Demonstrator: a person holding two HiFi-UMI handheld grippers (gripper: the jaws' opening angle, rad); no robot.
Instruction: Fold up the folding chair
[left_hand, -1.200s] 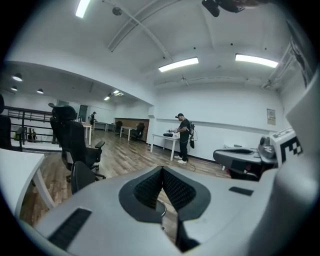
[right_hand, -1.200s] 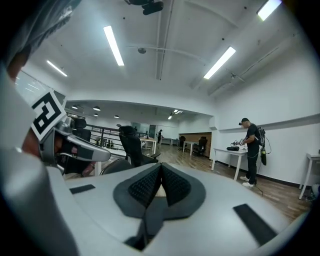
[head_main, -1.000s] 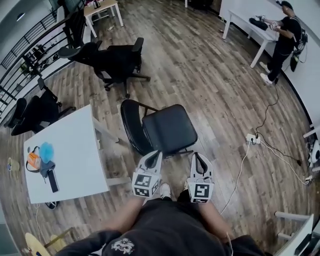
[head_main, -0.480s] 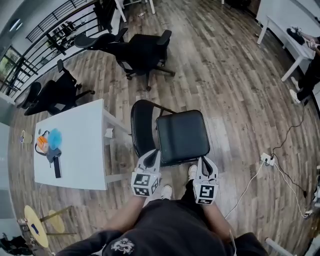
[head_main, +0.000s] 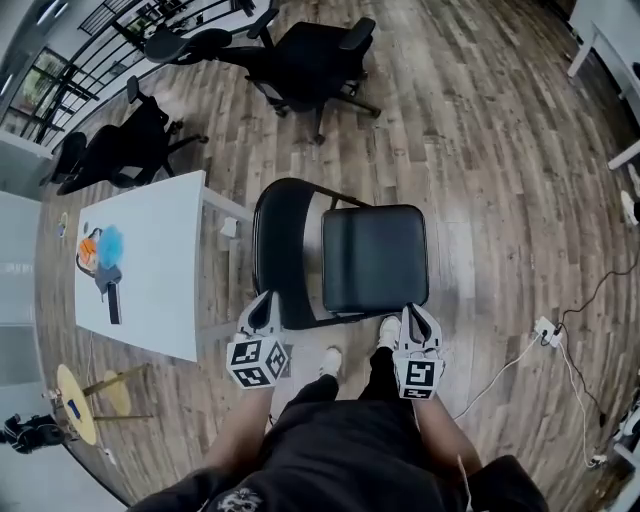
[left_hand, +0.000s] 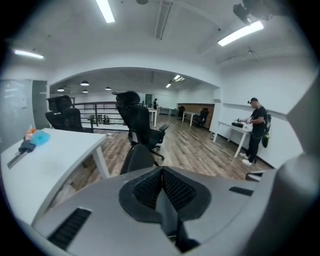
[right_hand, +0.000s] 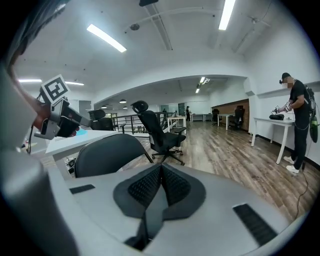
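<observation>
The black folding chair (head_main: 375, 255) stands unfolded on the wood floor, its seat flat and its rounded backrest (head_main: 280, 250) at the left. My left gripper (head_main: 262, 302) is shut and empty, with its tips near the backrest's lower near edge; whether they touch I cannot tell. My right gripper (head_main: 413, 314) is shut and empty by the seat's near right corner. In the left gripper view the pads (left_hand: 150, 186) meet, with the backrest (left_hand: 137, 157) just beyond. In the right gripper view the pads (right_hand: 145, 186) also meet, and the backrest (right_hand: 107, 152) and the left gripper (right_hand: 57, 112) show at the left.
A white table (head_main: 150, 290) with small items stands close on the chair's left. Black office chairs (head_main: 310, 55) stand farther off. A power strip and cable (head_main: 545, 330) lie on the floor at the right. A yellow stool (head_main: 75, 400) is near left. A person (right_hand: 297, 120) works at a far desk.
Both grippers have come down and spread apart. The left one moved left toward the backrest side, the right one to the seat's right corner. The head view now looks more steeply down.
</observation>
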